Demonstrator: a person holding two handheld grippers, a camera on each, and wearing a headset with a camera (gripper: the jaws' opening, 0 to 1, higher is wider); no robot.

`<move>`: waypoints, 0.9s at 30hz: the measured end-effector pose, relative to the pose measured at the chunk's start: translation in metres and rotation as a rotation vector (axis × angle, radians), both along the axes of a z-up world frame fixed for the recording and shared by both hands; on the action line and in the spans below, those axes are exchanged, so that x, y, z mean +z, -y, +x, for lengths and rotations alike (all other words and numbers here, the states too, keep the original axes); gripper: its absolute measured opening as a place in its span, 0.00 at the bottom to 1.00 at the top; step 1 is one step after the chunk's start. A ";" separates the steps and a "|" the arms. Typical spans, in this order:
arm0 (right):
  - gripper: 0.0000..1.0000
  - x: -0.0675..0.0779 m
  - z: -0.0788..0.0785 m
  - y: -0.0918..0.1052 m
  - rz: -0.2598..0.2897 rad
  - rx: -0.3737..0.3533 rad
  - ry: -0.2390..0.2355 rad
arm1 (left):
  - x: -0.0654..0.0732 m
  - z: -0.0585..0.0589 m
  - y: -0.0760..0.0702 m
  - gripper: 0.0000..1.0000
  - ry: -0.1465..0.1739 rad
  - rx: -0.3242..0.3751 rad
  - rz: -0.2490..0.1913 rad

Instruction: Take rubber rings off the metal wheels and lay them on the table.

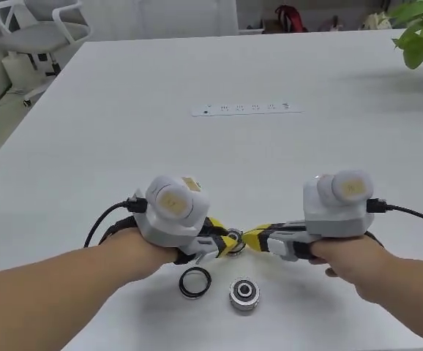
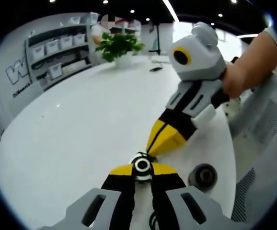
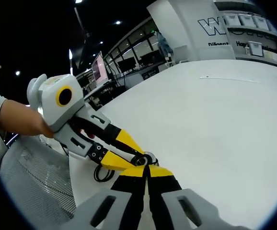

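Stretching wide and white, the surface (image 1: 124, 110) is carrying the work near its front edge. The left hand-held gripper (image 1: 225, 246) is clamping a small metal wheel (image 2: 142, 165), jaws closed on its sides. The right hand-held gripper (image 1: 249, 240) is meeting it tip to tip, jaws drawn together against the wheel's rim. I cannot tell whether they are pinching rubber. The left hand (image 1: 135, 252) and right hand (image 1: 350, 259) are holding low, backs upward. A second metal wheel (image 1: 244, 292) and a loose rubber ring (image 1: 195, 282) are lying side by side nearer the edge.

The left tongs (image 2: 142, 168) and right tongs (image 3: 147, 167) match: pale grey bodies, black jaws with yellow tips, a black cable (image 1: 105, 219) trailing from each; bare forearms (image 1: 43, 296).
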State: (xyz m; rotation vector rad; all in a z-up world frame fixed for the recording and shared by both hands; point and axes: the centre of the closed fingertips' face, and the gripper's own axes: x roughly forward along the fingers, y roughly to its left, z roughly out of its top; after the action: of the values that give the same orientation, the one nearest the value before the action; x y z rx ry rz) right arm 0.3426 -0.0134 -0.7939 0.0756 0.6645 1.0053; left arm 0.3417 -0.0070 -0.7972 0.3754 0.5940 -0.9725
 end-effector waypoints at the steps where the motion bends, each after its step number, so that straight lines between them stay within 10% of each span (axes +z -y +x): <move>1: 0.00 0.000 0.000 0.000 0.002 0.001 -0.002 | 0.000 0.000 0.000 0.12 0.000 -0.001 0.000; 27: 0.00 0.008 -0.006 -0.005 0.056 0.034 -0.011 | -0.001 0.001 0.001 0.12 -0.013 0.022 -0.007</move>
State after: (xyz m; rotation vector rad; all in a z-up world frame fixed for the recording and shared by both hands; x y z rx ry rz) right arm 0.3362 -0.0087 -0.7859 0.1193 0.6490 1.0572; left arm 0.3432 -0.0077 -0.7980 0.3555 0.6051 -0.9564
